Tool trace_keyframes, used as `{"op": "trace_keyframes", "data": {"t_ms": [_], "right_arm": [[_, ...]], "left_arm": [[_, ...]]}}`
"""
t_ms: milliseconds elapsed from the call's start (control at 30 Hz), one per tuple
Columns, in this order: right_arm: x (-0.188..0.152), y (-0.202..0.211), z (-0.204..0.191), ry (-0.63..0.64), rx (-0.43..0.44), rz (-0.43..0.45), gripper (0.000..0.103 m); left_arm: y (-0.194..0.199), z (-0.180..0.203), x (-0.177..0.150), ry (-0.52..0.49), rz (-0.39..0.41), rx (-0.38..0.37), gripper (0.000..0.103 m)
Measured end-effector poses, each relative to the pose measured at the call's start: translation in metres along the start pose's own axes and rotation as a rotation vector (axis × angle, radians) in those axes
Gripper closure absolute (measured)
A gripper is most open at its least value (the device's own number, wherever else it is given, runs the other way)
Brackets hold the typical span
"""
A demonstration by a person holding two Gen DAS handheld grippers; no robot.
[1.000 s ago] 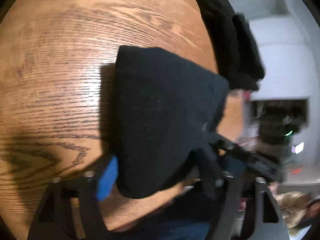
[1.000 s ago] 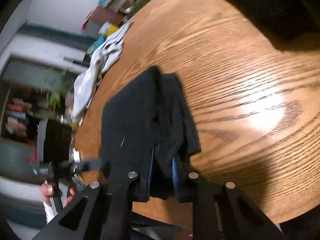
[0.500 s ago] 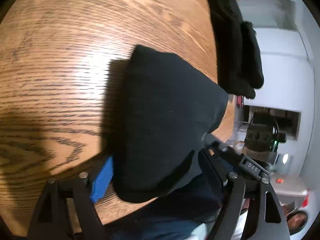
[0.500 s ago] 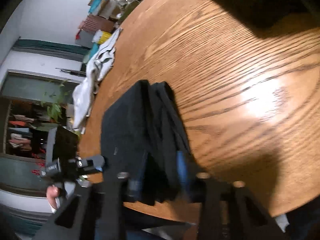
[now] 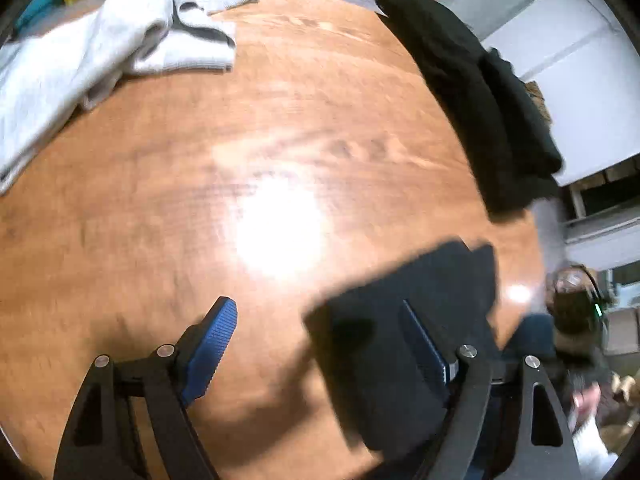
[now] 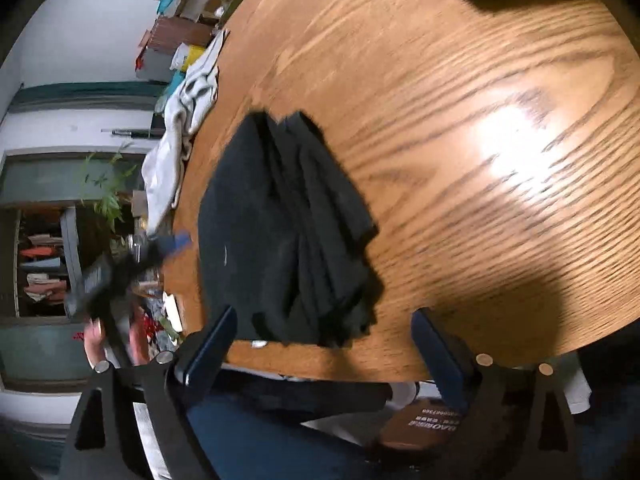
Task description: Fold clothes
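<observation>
Black cloth sits folded into a compact, layered bundle (image 6: 288, 232) at the near edge of the round oak table (image 6: 460, 80), its stacked edges showing like pages from the right wrist view. Both tools stand wide apart and hold nothing: the left gripper (image 5: 320, 344) hangs above the bundle's left side, and the right gripper (image 6: 324, 340) frames its near end. That piece looks finished, judging by its tidy shape. A pale grey garment (image 5: 100, 44) lies rumpled and soft at the far left rim (clearly unfolded), so work seems to remain there. More dark clothing (image 5: 480, 100) is heaped along the right rim; whether it is folded cannot be told.
</observation>
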State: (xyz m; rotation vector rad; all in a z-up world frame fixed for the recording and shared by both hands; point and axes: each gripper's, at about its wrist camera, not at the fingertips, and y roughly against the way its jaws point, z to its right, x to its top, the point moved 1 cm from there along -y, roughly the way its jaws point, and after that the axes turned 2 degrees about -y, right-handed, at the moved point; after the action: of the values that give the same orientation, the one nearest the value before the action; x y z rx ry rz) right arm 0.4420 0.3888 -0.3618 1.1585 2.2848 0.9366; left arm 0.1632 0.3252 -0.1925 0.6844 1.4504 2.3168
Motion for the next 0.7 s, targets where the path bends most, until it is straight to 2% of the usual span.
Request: {"op": "trace_keyframes", "data": {"t_ms": [67,133,167,200,233,333,367,400,433,500,533,567,600,700], "right_arm": [[0.000,-0.010,-0.005,0.005,0.012,-0.012,0.012],[0.003,-0.016,-0.010,0.028,-0.002,-0.016,0.029],[0.007,-0.017,-0.012,0.050,-0.019,-0.020,0.053],[0.011,-0.019,-0.014,0.077,-0.041,-0.025,0.062],[0.018,-0.017,-0.015,0.098,-0.060,-0.010,0.064],[0.044,-0.006,-0.020,0.154,-0.112,0.090,0.064],[0.057,0.002,-0.023,0.180,-0.141,0.158,0.059],[0.066,0.008,-0.026,0.196,-0.166,0.206,0.049],[0.070,0.014,-0.025,0.191,-0.159,0.219,0.044],[0.075,0.027,-0.022,0.162,-0.112,0.226,0.024],[0.073,0.032,-0.021,0.157,-0.094,0.222,0.020],[0.068,0.036,-0.020,0.158,-0.079,0.214,0.016],[0.062,0.038,-0.017,0.161,-0.076,0.200,0.015],[0.042,0.031,-0.011,0.158,-0.102,0.128,0.013]], "left_arm": [[-0.019,-0.019,0.024,0.015,-0.021,0.019,0.020],[-0.043,0.005,0.012,0.029,-0.056,0.009,0.021],[-0.043,0.006,0.016,0.026,-0.071,-0.024,0.039],[-0.042,0.008,0.019,0.020,-0.087,-0.058,0.062],[-0.040,0.011,0.019,0.008,-0.105,-0.095,0.086],[-0.036,0.018,0.007,-0.061,-0.182,-0.167,0.098],[-0.035,0.012,-0.001,-0.060,-0.229,-0.225,0.098],[-0.038,0.010,-0.007,-0.046,-0.271,-0.283,0.098],[-0.037,0.005,-0.011,-0.031,-0.276,-0.302,0.097],[-0.031,-0.004,-0.011,0.000,-0.218,-0.253,0.085],[-0.027,-0.008,-0.010,0.023,-0.173,-0.245,0.054],[-0.025,-0.011,-0.009,0.042,-0.133,-0.246,0.012],[-0.023,-0.013,-0.007,0.058,-0.101,-0.249,0.004],[-0.033,-0.007,-0.001,0.072,-0.093,-0.289,0.003]]}}
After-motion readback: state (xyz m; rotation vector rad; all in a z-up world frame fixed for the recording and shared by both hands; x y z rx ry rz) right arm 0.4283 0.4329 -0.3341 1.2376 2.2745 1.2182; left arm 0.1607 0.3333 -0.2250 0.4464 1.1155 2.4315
